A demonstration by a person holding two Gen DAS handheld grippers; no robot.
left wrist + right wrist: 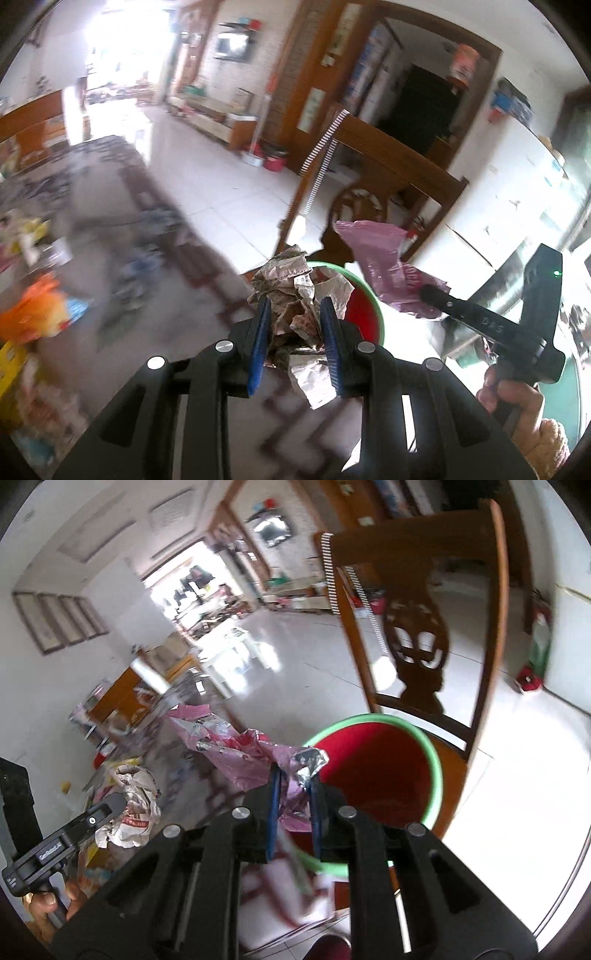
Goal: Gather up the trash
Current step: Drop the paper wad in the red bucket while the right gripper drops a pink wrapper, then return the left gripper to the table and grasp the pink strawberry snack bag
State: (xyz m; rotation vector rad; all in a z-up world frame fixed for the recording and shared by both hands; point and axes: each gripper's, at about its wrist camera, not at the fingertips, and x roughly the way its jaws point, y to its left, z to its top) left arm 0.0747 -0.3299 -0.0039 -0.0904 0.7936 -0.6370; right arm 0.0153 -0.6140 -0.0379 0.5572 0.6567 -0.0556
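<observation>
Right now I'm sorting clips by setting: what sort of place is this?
Most likely a lived-in home, a dining or living area: a carved wooden chair on pale floor tiles, a wall-mounted TV, and a cluttered table.

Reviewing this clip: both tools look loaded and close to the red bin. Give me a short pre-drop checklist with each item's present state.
1. Left tool gripping the crumpled paper: ok, pads clamp it on both sides.
2. Right tool gripping the pink wrapper: ok, a corner is pinched, the rest hangs free.
3. Red bin open and in reach: ok, green rim visible, no lid.
4. Paper over the bin mouth: cannot tell, it sits at the near rim.
5. Wrapper over the bin mouth: not ok, most of it trails outside the rim.
6. Wooden chair clear of the drop: ok, it stands behind the bin.
</observation>
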